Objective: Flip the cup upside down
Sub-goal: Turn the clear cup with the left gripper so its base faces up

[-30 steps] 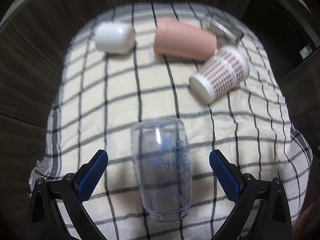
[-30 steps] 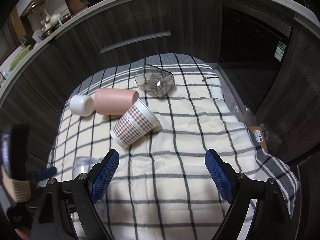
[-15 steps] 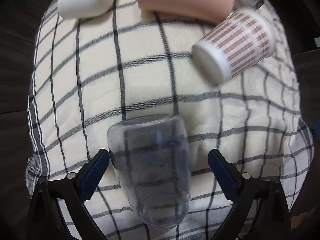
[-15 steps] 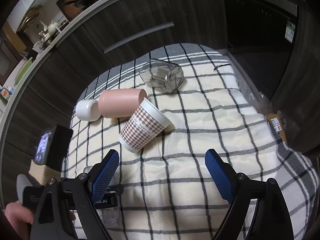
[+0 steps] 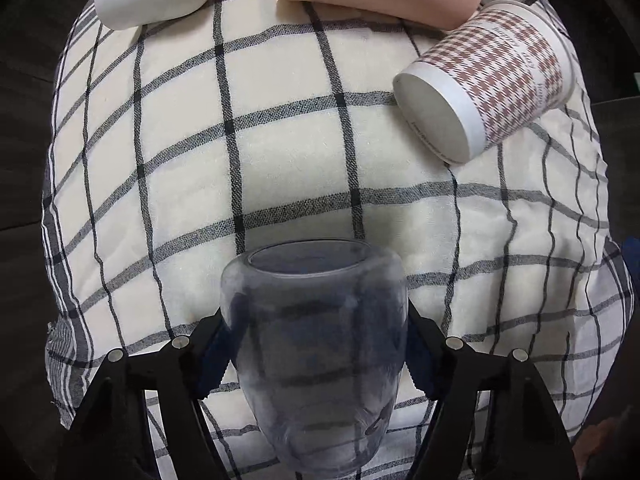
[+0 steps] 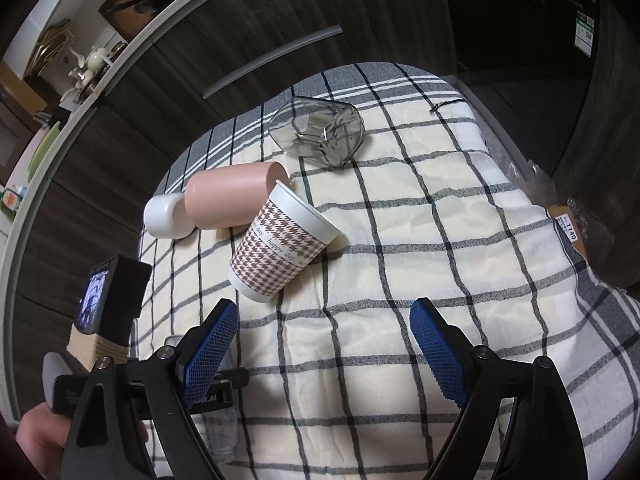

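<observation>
Your left gripper (image 5: 314, 354) is clenched on the clear cup (image 5: 316, 356), one finger pressing each side of its rounded body, at the near edge of the checked cloth (image 5: 280, 168). The cup lies on its side, its wide end toward the far side and its narrower end toward you; which end is the mouth you cannot tell from here. Your right gripper (image 6: 326, 354) hangs released over bare cloth, holding nothing.

Expect the cup to be light, stiff and slick: thin clear plastic or glass, it is hard to say which. On the curved wall the pads could slide as you turn it, so squeeze across the widest part of the belly, firmly but without crushing. The cloth looks soft and lumpy, so the cup may wobble when set down.

Count five cups in all: the clear one in your grip, one white cup (image 6: 166, 216) at the far left, one pink cup (image 6: 232, 196) beside it, one houndstooth paper cup (image 6: 280, 248) resting against the pink one, and one smoky faceted glass (image 6: 318, 132) farthest away. All lie on their sides.
</observation>
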The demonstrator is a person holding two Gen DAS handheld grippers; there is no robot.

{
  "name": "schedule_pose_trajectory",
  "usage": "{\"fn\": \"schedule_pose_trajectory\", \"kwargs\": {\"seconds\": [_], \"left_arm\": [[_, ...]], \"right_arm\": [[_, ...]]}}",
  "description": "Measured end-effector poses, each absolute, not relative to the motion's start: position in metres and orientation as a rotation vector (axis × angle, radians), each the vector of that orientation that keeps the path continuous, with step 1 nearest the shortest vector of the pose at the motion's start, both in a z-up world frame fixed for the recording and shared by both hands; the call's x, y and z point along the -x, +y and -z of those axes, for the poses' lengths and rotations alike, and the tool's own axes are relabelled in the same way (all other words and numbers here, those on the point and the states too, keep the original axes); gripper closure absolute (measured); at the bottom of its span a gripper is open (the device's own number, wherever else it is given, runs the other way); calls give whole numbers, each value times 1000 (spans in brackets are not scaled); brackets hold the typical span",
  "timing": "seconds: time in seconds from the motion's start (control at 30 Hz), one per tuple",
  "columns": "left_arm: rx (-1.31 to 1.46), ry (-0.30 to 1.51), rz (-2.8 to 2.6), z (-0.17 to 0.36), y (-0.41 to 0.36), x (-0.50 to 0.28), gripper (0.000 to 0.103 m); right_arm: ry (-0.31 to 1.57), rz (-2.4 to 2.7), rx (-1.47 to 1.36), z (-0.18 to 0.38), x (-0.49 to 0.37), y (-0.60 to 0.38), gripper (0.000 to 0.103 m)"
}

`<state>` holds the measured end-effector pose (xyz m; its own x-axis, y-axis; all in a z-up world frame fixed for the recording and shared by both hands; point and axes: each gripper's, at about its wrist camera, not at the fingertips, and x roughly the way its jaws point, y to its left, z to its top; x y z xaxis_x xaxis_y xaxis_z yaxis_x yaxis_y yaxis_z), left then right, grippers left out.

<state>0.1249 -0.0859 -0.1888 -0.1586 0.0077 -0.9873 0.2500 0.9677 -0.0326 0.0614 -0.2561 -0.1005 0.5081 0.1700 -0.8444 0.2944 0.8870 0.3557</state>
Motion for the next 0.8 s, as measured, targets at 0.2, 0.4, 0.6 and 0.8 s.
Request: {"fn": "schedule_pose_trajectory", "kwargs": {"seconds": [0.2,0.4,0.6,0.8], "left_arm": [[-191,1626,221,156,-79,-113,31],[-191,1318,238,91,-76,-93,31],[-168,988,214,65,-67,-80,31],[-121,769,212,81,-54,-76,31]], "right_arm": [[1041,76,-487,96,-58,-255,15],[992,81,-479,81,-50,-255,15],[958,98,-443,77,-43,-251,15],[946,126,-387,82,-37,-247,15]]}}
